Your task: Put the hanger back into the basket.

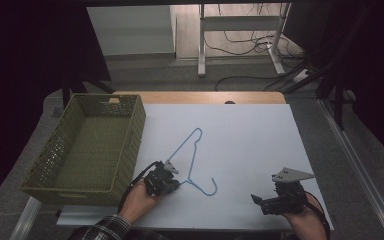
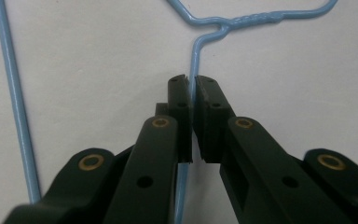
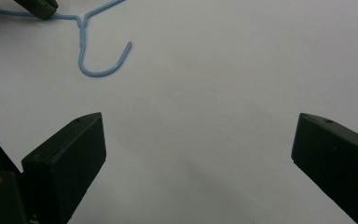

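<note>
A light-blue wire hanger (image 1: 193, 154) lies flat on the white table top (image 1: 255, 145), its hook (image 1: 213, 191) toward the near edge. My left gripper (image 1: 176, 184) is at the hanger's near corner beside the neck. In the left gripper view this gripper (image 2: 191, 80) is shut on the hanger wire (image 2: 195, 58), which runs up between the jaws to the twisted neck (image 2: 242, 19). My right gripper (image 1: 261, 202) rests low at the near right, apart from the hanger. In its own view the right gripper (image 3: 198, 128) stands wide open over bare table, with the hook (image 3: 99, 71) farther off.
An olive-green woven basket (image 1: 132, 145) with nothing in it stands at the table's left side, close to my left hand. A strip of wooden table (image 1: 200, 97) shows behind the white sheet. Beyond it are desk legs and cables (image 1: 240, 40) on the floor.
</note>
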`<state>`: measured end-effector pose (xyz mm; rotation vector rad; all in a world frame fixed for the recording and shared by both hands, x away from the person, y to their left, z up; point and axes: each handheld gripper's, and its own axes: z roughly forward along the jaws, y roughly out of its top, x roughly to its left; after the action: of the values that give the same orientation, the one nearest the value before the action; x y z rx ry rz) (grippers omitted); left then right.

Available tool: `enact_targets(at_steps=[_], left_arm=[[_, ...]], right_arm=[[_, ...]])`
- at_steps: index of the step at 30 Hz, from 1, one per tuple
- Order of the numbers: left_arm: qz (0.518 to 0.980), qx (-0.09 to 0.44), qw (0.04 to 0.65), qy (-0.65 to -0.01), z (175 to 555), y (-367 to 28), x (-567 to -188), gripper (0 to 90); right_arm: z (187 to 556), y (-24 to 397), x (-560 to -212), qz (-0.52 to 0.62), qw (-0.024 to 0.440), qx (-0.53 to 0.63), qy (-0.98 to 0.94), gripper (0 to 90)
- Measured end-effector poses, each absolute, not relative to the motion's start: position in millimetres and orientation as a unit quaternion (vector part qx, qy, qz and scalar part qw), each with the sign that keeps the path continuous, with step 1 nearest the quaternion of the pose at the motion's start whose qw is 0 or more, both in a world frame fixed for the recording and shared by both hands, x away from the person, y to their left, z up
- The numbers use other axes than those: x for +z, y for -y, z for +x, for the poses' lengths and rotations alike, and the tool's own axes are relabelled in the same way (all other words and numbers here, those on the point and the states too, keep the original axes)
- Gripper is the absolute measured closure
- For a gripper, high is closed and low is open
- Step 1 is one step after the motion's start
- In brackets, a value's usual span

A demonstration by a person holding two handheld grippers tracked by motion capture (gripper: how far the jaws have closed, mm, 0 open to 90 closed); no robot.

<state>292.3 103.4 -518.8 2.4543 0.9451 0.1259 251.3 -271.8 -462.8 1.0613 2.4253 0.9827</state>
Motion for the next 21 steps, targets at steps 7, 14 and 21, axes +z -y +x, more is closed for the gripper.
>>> enact_targets(at_steps=[7,14,21], left_arm=[[0.894,0.040,0.262,-0.360,292.7,-104.4,-515.9,86.1],[0.889,0.037,0.280,-0.360,292.0,-109.0,-509.6,86.1],[0.889,0.035,0.284,-0.357,292.4,-110.1,-509.1,86.1]], right_arm=[[249.7,265.6,-458.1,0.363,0.164,0.343,-0.851,3.2],[249.3,251.1,-448.5,0.354,0.143,0.351,-0.855,0.9],[262.2,208.6,-441.1,0.321,0.093,0.349,-0.876,5.9]])
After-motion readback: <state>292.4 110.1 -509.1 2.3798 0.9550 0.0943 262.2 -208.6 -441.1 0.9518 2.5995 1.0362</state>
